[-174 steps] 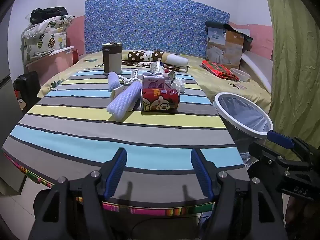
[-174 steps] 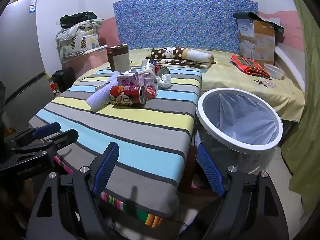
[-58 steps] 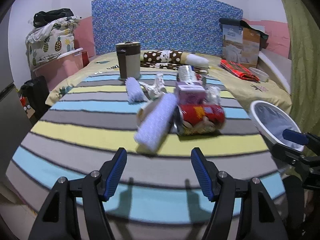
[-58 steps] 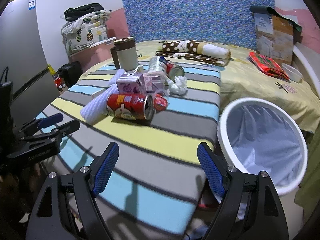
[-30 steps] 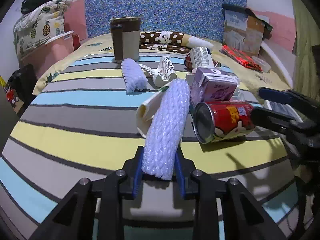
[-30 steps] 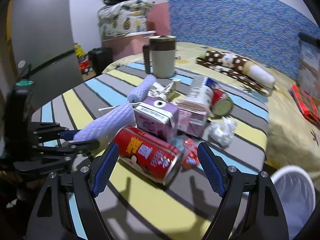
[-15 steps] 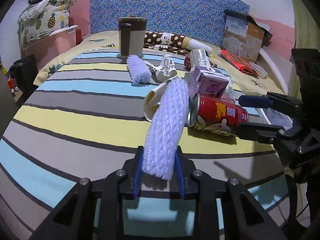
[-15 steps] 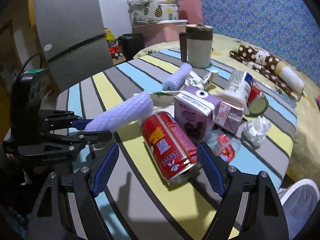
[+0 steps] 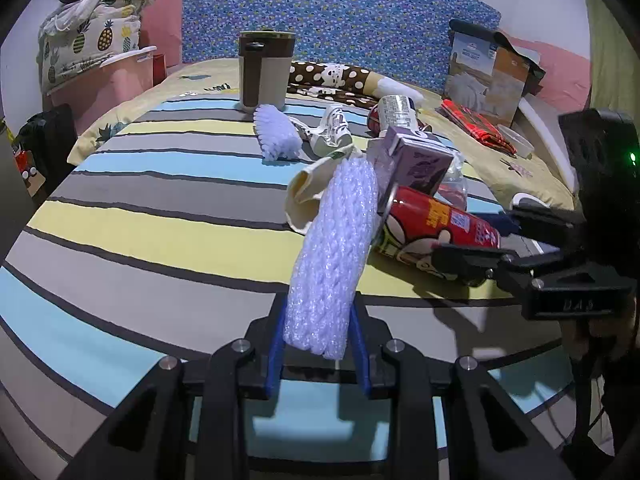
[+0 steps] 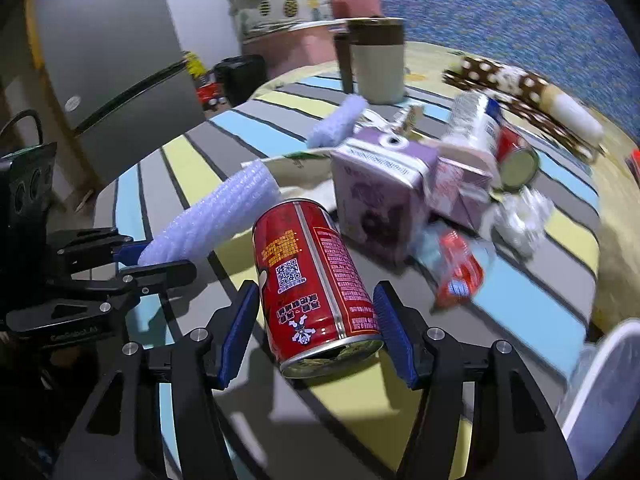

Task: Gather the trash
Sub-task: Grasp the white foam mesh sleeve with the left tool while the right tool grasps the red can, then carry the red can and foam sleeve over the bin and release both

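Observation:
On the striped tablecloth [image 9: 140, 240] lies a pile of trash. My left gripper [image 9: 318, 320] is shut on the near end of a white foam net roll [image 9: 336, 248], which juts forward and up over the cloth. A red drink can [image 10: 312, 264] lies on its side between the pads of my right gripper [image 10: 316, 320]. Its jaws are closing, and a thin gap still shows at each pad. The left wrist view has the right gripper [image 9: 492, 236] at the can's [image 9: 432, 220] far end. In the right wrist view my left gripper [image 10: 132, 256] holds the roll [image 10: 216, 216] beside the can.
Behind the can stand a purple carton [image 10: 376, 188], a red wrapper [image 10: 456, 272], crumpled tissue [image 10: 520, 216] and a tipped tin [image 10: 476, 120]. A brown-and-beige mug [image 9: 266, 76] and a second foam roll [image 9: 276, 136] sit farther back. The white bin rim [image 10: 600, 364] is at the table's right.
My left gripper went from open to shut on the foam roll and still holds it. My right gripper came in over the red can, and its jaws have narrowed around it.

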Motion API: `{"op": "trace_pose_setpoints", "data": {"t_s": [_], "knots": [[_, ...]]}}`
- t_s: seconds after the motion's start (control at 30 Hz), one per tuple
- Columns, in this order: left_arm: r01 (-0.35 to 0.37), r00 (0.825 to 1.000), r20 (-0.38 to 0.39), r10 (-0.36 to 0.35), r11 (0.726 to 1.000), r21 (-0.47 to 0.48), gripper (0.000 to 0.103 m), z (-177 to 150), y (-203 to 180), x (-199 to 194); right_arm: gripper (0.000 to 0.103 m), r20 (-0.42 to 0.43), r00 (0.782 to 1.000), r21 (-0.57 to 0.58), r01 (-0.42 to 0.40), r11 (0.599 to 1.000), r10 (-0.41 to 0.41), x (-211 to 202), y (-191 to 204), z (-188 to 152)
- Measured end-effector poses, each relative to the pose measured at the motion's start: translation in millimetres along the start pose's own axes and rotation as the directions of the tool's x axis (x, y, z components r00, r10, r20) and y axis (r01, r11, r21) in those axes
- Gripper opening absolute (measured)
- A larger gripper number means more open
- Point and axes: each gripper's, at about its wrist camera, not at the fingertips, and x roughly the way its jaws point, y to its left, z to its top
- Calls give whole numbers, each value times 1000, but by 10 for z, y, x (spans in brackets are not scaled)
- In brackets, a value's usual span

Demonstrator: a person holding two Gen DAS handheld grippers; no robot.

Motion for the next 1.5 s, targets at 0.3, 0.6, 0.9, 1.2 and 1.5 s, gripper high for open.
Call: {"op": "trace_pose_setpoints", "data": {"t_s": [0.3, 0.6, 0.9, 1.2, 1.5], "knots": [[28, 999, 17, -28, 1000, 6, 28, -78, -203, -134, 60, 79, 996, 190, 29, 981, -45, -344, -57, -347], [94, 995, 5, -95, 993, 65, 27, -77, -627, -179, 58, 156, 981, 317, 63, 946, -117, -704, -180, -615], [152, 988, -14, -152, 979, 134, 27, -3, -1024, -152, 56, 204, 962, 373, 94, 923, -180, -952, -390, -768], [206, 978, -20, -207, 957, 205, 27, 150, -1467, -61, 56, 255, 920, 458, 156, 875, -297, -1319, -720, -939], [265, 964, -50, -262, 925, 272, 27, 256, -1934, 88, 56, 266, 867, 545, 224, 808, -420, -1654, -1042, -1134]]}}
